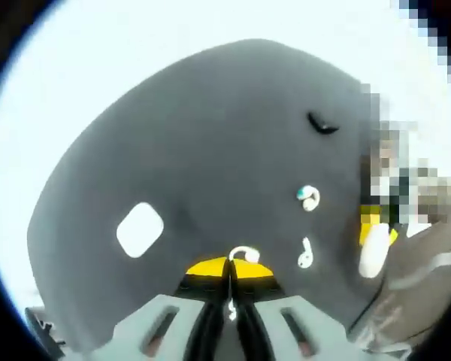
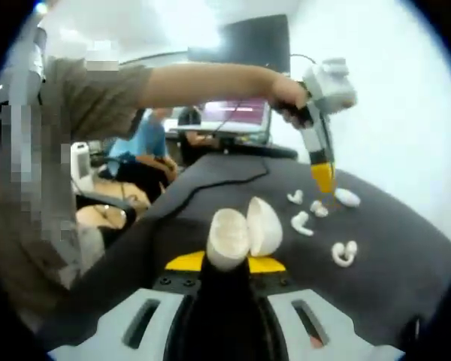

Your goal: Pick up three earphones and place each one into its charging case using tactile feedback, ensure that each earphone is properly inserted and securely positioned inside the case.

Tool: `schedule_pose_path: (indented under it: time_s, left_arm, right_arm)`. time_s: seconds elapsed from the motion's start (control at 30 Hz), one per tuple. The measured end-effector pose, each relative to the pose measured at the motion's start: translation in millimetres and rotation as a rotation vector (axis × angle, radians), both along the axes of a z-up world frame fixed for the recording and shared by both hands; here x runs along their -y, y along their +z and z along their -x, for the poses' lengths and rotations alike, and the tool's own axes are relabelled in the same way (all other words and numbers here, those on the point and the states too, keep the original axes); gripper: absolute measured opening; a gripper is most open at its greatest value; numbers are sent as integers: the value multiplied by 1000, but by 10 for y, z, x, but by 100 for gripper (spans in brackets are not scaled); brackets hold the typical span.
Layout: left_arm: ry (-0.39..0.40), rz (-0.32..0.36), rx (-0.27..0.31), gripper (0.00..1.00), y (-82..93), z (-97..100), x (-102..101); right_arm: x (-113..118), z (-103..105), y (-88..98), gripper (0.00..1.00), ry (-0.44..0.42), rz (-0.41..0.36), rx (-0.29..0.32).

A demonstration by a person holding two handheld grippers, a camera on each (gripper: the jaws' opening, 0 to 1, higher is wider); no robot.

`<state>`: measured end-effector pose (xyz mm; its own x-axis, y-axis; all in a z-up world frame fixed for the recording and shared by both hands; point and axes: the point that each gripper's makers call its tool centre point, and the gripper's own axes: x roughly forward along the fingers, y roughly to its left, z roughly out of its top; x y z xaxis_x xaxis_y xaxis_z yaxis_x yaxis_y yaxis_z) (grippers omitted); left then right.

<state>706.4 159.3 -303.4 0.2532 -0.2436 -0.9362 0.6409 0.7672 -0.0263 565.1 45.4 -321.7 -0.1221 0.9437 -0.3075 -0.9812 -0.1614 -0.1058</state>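
Pinching a white ear-hook earphone (image 1: 244, 254) between closed yellow-tipped jaws of the left gripper (image 1: 230, 272), low over a dark grey mat (image 1: 210, 135). Clamping an open white charging case (image 2: 244, 229) in the right gripper (image 2: 227, 263), lid raised. Lying loose on the mat just beyond: a stemmed earbud (image 1: 306, 254), a second ear-hook earphone (image 1: 308, 198), a black earphone (image 1: 322, 125) farther off. Resting apart to the left, a closed white case (image 1: 140, 229).

Right gripper (image 2: 237, 259) clamps open charging case (image 2: 244, 229); 4 earphones (image 2: 344, 253) beyond.
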Motion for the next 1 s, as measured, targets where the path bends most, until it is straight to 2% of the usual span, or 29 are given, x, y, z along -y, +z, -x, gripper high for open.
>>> schedule_pose_path:
  time_s: [0.07,0.13,0.2,0.3,0.4,0.47,0.5,0.6,0.7,0.77,1.0]
  left_arm:
    - [33,29,-41,0,-20,-6,20]
    - [93,62,-121,0,-56,-11,28]
    - [91,57,-189,0,-104,67,42]
    - [76,37,-187,1,-127,-2,61]
    - [74,55,-190,3,-124,-22,129]
    - [62,38,-207,4,-173,96,183]
    - [53,16,-215,6,-199,106,161]
    - [50,12,-237,6,-264,127,173]
    - [48,7,-223,6,-291,76,162]
    - [32,-1,-258,6,-326,160,173]
    - [7,-39,-230,4,-317,142,185]
  right_arm:
    - [-1,-1,-1,20,-2,0,4]
    - [-2,-3,-1,20,-1,-2,7]
    - [-1,-8,-4,20,0,-1,-2]
    - [4,-24,-5,20,2,0,-19]
    - [4,-11,-8,20,2,0,-14]
    - [4,-8,-8,20,2,1,-16]
    - [4,-4,-8,20,1,3,-18]
    - [5,4,-8,20,3,3,-11]
    - [8,11,-9,20,1,3,-9]
    - [9,14,-8,20,2,2,-7]
    - [11,21,-7,20,1,3,-11]
